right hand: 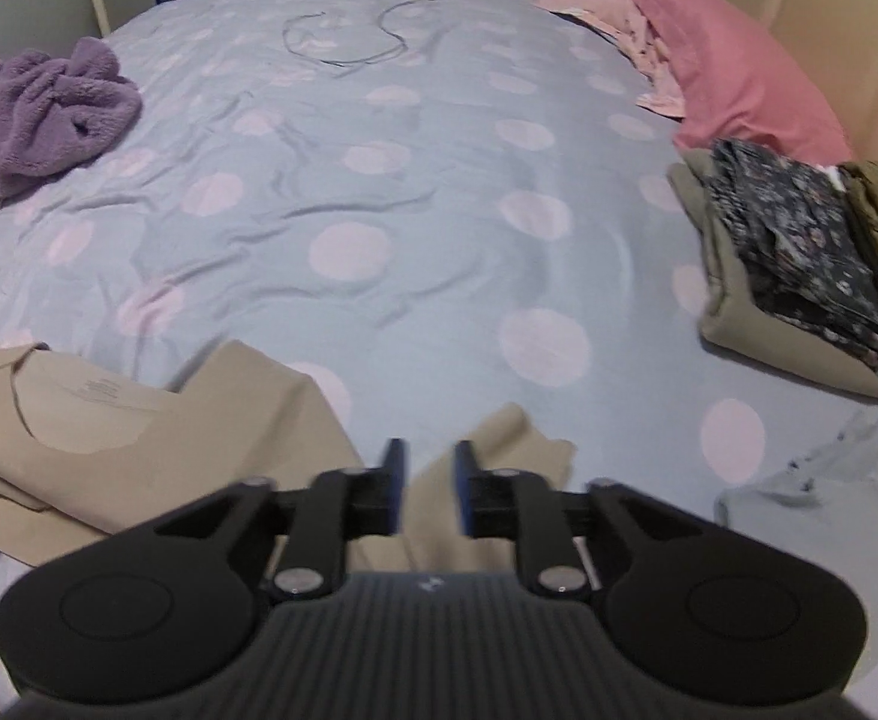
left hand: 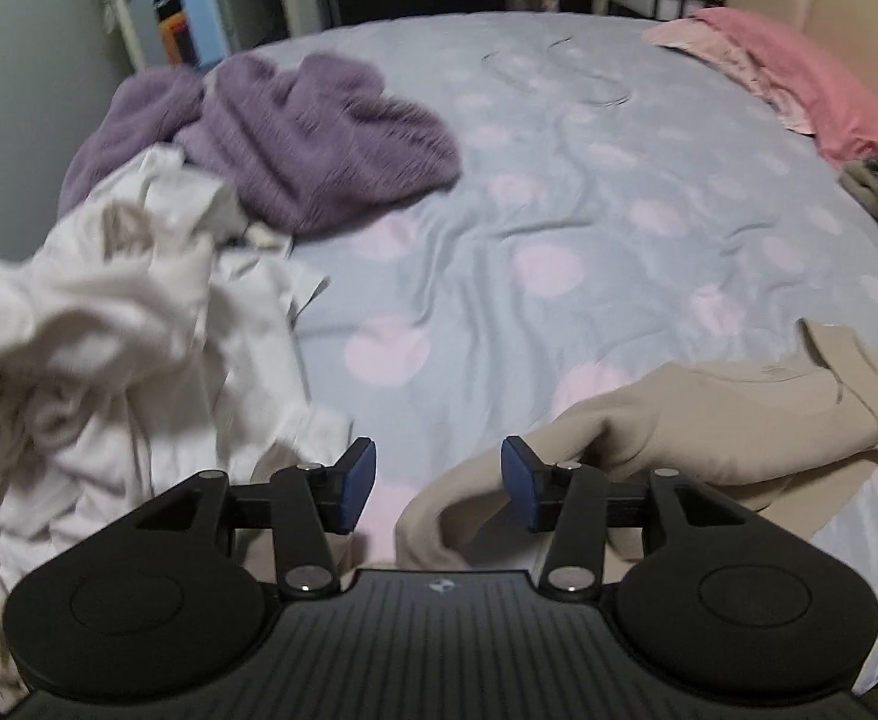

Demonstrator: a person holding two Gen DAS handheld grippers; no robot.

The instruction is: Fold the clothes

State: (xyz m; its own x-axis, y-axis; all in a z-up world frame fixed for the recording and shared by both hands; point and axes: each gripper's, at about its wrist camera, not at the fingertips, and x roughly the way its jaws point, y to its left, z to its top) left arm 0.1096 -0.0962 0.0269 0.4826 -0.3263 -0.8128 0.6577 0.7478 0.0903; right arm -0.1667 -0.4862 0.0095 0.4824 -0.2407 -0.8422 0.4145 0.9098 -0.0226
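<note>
The tan shirt [right hand: 109, 420] has small printed lines inside its neck, but they are too blurry to read. A tiny pale logo sits on the black body of each gripper, also too small to read. No other words or numbers show.

A beige top [right hand: 109, 438] lies crumpled on the near edge of the bed, inside out, its neckline and printed label facing up. One flap of it [right hand: 499, 450] reaches toward the right. A heap of white clothes [left hand: 109, 330] sits to the left, with a fuzzy purple garment [left hand: 319, 132] beyond it. Folded clothes [right hand: 799, 264] are stacked at the right.
</note>
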